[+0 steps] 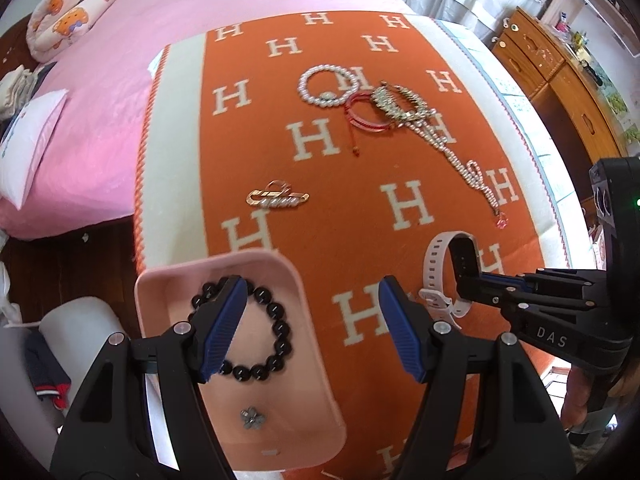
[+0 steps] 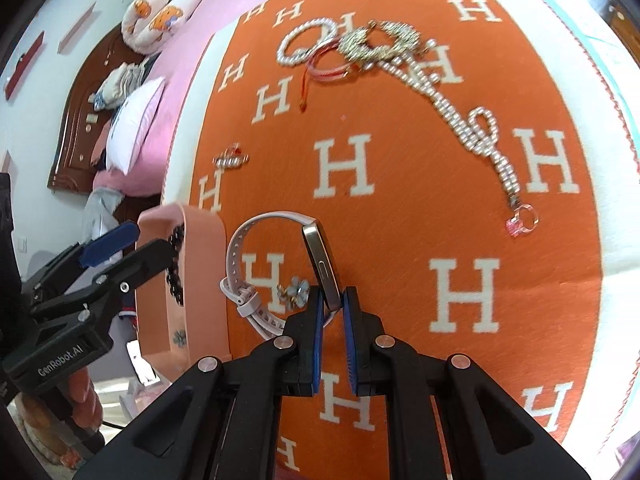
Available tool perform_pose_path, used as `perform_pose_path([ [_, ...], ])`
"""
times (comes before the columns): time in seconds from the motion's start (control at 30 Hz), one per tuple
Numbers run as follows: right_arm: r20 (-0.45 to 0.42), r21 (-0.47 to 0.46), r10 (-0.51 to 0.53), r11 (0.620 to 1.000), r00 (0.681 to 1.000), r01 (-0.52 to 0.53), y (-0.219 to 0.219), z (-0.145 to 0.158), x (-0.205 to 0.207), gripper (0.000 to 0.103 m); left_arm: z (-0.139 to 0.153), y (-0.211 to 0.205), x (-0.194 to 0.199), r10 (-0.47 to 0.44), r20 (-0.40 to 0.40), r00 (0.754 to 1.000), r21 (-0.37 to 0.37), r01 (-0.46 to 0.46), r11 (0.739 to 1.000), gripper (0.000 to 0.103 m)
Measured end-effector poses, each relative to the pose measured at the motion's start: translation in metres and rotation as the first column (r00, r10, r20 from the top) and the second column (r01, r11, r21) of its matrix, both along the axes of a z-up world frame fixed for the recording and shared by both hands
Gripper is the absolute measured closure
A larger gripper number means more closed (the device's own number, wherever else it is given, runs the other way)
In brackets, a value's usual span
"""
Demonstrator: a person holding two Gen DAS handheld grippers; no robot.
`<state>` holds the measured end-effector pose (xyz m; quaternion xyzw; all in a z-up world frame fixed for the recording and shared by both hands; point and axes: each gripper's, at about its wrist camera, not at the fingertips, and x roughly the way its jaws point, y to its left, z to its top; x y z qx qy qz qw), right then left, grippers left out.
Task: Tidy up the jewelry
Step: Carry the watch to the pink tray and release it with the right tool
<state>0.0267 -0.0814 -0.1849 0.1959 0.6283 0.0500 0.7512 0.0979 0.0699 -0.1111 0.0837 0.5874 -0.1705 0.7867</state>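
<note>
My right gripper [image 2: 333, 300] is shut on the metal case of a watch with a white strap [image 2: 256, 236], lifted edge-on above the orange blanket [image 2: 400, 160]; that watch [image 1: 436, 268] shows in the left wrist view at the right gripper's tip. My left gripper [image 1: 310, 324] stands open above the pink tray [image 1: 316, 344], which holds a black bead bracelet [image 1: 276, 320] and a small flower earring [image 1: 249, 418]. Another flower earring [image 2: 295, 292] lies on the blanket under the watch.
On the blanket lie a pearl bracelet [image 1: 326, 86], a red cord bracelet [image 1: 362, 114], a rhinestone piece [image 1: 394, 102], a long pearl chain [image 1: 460, 160] ending in a pink ring [image 2: 522, 222], and a gold clip [image 1: 276, 198]. A wooden cabinet [image 1: 560, 80] stands far right.
</note>
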Motion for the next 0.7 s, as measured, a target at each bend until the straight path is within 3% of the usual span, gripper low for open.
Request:
perform_pose_path([
  [0.3,0.032,-0.022,-0.124,0.992,0.992,0.125,-0.048,0.013,0.011,0.094,-0.005,-0.046,0.018,-0.075,-0.011,0.997,-0.017,0.075,0.997,0.037],
  [0.47,0.053,-0.022,-0.087,0.996,0.995,0.088,-0.048,0.026,0.013,0.094,0.003,-0.046,0.022,-0.058,0.013,0.998,-0.01,0.058,0.998,0.037],
  [0.7,0.071,-0.003,0.03,1.0,0.997,-0.03,-0.014,0.039,0.013,0.094,0.03,-0.006,0.031,0.022,0.058,0.998,0.027,-0.023,0.999,0.037],
])
